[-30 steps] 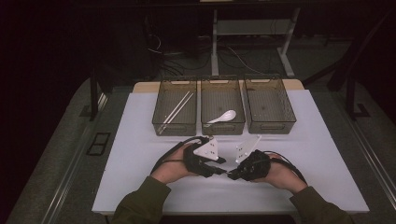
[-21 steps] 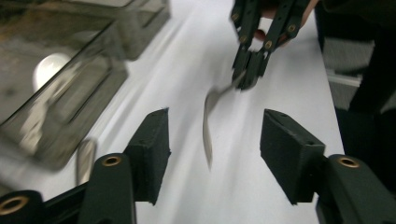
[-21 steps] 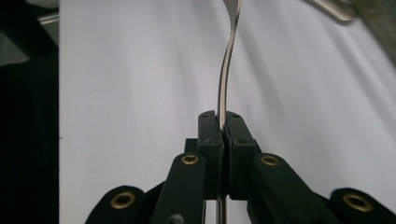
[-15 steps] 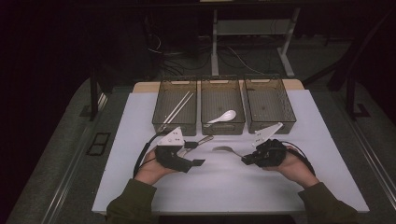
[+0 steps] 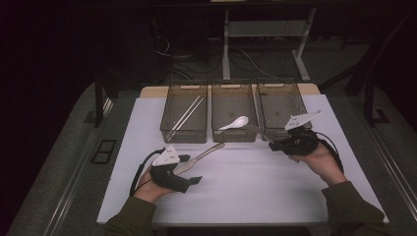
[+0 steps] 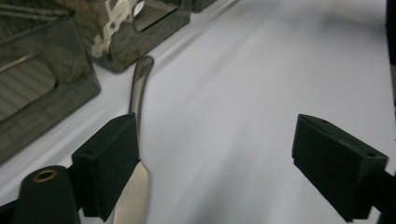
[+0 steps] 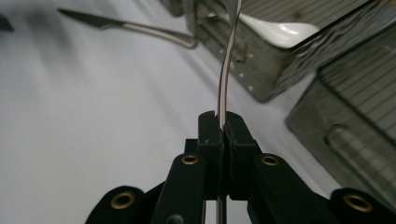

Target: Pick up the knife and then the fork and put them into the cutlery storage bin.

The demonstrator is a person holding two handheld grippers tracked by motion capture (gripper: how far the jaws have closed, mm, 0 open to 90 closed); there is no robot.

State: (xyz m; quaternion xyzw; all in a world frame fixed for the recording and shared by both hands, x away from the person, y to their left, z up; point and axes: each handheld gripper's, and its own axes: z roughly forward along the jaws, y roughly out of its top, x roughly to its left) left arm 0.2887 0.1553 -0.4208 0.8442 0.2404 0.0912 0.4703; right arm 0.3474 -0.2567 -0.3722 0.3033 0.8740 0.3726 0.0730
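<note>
On the white desk top (image 5: 275, 191) the left gripper (image 5: 189, 169) sits low near the front left, its jaws standing wide apart after just having opened; a steel table knife (image 5: 199, 157) lies flat on the desk between them, beside one jaw in the left gripper view and not pressed by either pad. The knife runs at a slant from the gripper toward the back, its far end stopping just short of the front wall of the middle bin. The right gripper (image 5: 271, 146) hangs toward the right side of the desk, in front of the gap between the middle and right bins, with its jaws clamped tight on the handle of a thin metal utensil (image 7: 225, 74); its far end, which rises toward the middle bin, is cut off in the right gripper view, so whether it is a fork or a spoon cannot be told. Three dark see-through bins stand in a row along the back edge: the left bin (image 5: 169, 129) holds a pair of chopsticks (image 5: 185, 117), the middle bin (image 5: 231, 136) holds a white soup spoon (image 5: 235, 122), and the right bin (image 5: 275, 93) stands just beside it.
</note>
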